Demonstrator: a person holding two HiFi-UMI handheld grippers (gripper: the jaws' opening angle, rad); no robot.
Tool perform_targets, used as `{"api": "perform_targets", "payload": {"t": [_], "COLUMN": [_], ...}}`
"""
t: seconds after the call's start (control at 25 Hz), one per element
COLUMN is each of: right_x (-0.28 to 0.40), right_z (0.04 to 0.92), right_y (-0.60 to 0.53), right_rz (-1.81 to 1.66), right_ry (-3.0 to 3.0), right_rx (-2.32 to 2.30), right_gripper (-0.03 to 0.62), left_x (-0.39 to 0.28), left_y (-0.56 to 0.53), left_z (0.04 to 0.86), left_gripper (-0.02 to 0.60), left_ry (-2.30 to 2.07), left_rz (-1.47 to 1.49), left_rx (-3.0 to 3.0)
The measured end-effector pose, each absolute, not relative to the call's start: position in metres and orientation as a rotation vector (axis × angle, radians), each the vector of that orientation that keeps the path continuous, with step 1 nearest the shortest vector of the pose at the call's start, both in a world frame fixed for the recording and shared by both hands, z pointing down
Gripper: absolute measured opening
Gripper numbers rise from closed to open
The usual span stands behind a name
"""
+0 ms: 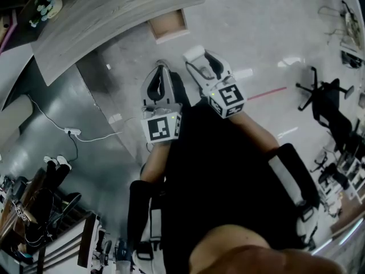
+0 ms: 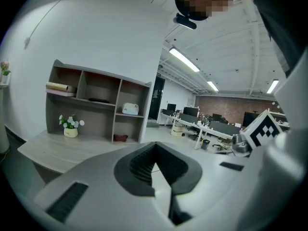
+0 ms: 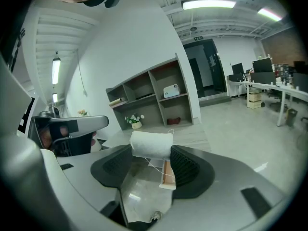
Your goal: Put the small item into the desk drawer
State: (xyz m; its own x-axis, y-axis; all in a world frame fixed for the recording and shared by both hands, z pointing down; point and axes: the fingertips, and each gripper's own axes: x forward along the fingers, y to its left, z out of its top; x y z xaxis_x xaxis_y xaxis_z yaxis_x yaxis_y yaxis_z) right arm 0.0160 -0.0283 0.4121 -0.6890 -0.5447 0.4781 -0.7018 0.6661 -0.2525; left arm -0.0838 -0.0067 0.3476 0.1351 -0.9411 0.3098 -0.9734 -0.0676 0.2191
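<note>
Both jaws of the right gripper (image 1: 201,57) clamp the white roll (image 3: 151,144), plainest in its own view, near the open drawer (image 1: 169,25) of the bench (image 1: 114,16); the left gripper (image 2: 155,150), closed and empty, faces shelves (image 2: 98,105) instead.

We see the drawer (image 1: 169,25) only partly, its back under the surface (image 1: 102,21), which the picture's edge cuts off.

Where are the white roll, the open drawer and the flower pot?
white roll (image 3: 151,145), right gripper view, middle of its side.
open drawer (image 1: 169,23), head view, its bare inner floor.
flower pot (image 2: 70,132), left gripper view, front of the pot.
</note>
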Motion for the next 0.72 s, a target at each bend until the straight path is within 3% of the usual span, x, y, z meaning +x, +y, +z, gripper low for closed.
{"api": "perform_targets", "payload": {"t": [0.72], "right_x": [-0.02], "right_z": [0.5], "right_y": [-0.069], "right_rz": [0.63], "right_ry": [-2.364], "right_rx": [1.093], "right_gripper": [0.252], "left_x": [-0.121], "left_y": [-0.043], "left_z": [0.387], "left_gripper": [-0.002], "left_ry": [-1.735], "left_rz": [0.111], "left_rx": [2.081]}}
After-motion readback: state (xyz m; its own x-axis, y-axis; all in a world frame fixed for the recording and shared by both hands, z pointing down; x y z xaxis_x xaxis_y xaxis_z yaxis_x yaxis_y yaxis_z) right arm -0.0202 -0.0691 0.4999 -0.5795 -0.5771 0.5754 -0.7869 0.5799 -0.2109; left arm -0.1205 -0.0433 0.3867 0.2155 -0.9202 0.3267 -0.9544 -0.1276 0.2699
